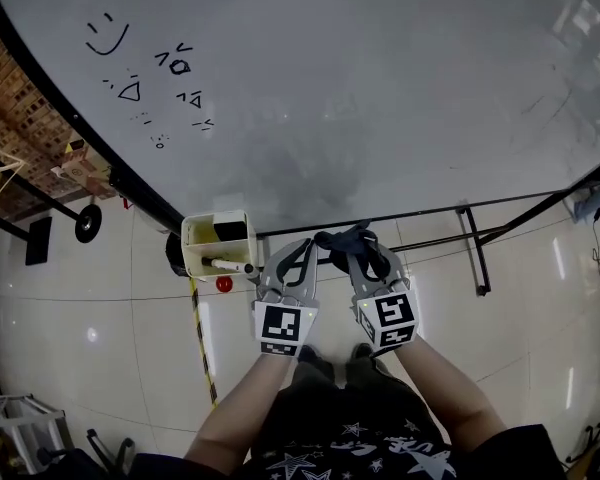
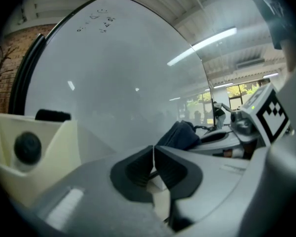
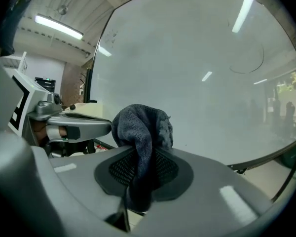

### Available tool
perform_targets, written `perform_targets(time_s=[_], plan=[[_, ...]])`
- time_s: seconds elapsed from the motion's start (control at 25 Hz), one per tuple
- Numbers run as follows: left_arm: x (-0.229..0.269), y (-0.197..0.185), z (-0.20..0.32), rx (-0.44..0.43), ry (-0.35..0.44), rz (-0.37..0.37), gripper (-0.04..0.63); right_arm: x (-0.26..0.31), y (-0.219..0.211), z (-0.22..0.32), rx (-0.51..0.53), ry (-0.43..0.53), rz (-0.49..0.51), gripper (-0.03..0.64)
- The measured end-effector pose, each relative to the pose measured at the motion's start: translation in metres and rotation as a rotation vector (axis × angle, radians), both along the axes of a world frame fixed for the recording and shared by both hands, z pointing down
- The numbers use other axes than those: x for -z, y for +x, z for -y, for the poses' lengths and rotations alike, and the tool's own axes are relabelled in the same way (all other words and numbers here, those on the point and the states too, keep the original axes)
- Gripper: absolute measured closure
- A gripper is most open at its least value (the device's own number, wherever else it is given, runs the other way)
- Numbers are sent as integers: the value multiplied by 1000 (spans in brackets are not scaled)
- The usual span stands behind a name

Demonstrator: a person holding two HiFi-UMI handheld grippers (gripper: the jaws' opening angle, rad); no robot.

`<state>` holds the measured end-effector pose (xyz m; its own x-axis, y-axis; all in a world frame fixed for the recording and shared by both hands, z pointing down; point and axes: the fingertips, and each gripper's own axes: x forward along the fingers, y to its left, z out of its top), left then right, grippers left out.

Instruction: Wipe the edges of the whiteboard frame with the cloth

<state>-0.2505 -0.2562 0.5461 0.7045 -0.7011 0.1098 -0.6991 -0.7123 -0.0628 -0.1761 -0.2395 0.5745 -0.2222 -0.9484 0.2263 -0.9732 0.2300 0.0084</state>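
Observation:
The large whiteboard (image 1: pixel 360 88) fills the upper part of the head view, its dark frame (image 1: pixel 410 214) running along the bottom edge and up the left side. A dark grey cloth (image 1: pixel 352 240) is bunched between the jaws of my right gripper (image 1: pixel 365 258), just below the bottom frame. That cloth (image 3: pixel 140 132) sticks up out of the shut right gripper (image 3: pixel 142 168). My left gripper (image 1: pixel 285 264) sits beside it, shut and empty; in its own view the left gripper (image 2: pixel 154 164) has its pads pressed together. The cloth (image 2: pixel 180 135) shows to its right.
A cream tray (image 1: pixel 218 245) hangs on the frame's lower left and holds a black eraser (image 1: pixel 230 231) and a marker (image 1: pixel 230 265). Black marker doodles (image 1: pixel 145 73) sit on the board's upper left. The board's black stand legs (image 1: pixel 477 250) cross the tiled floor. A brick wall (image 1: pixel 20 118) is at left.

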Motion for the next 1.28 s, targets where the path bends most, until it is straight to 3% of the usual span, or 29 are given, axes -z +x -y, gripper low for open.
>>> perform_targets(time_s=[0.4,0.64,0.8,1.28], plan=[[90,14,-53,5,117,-52,595,80,38,-56,57,134,78,557],[132,14,-83,9,208,11,595,136,49,-79,95,188,91,557],[143,21,-93,13,202,8,595,160,50,-85,118,220,73,557],[145,31,-91,7,172,-27,595,159,49,-83,124,215,53,558]])
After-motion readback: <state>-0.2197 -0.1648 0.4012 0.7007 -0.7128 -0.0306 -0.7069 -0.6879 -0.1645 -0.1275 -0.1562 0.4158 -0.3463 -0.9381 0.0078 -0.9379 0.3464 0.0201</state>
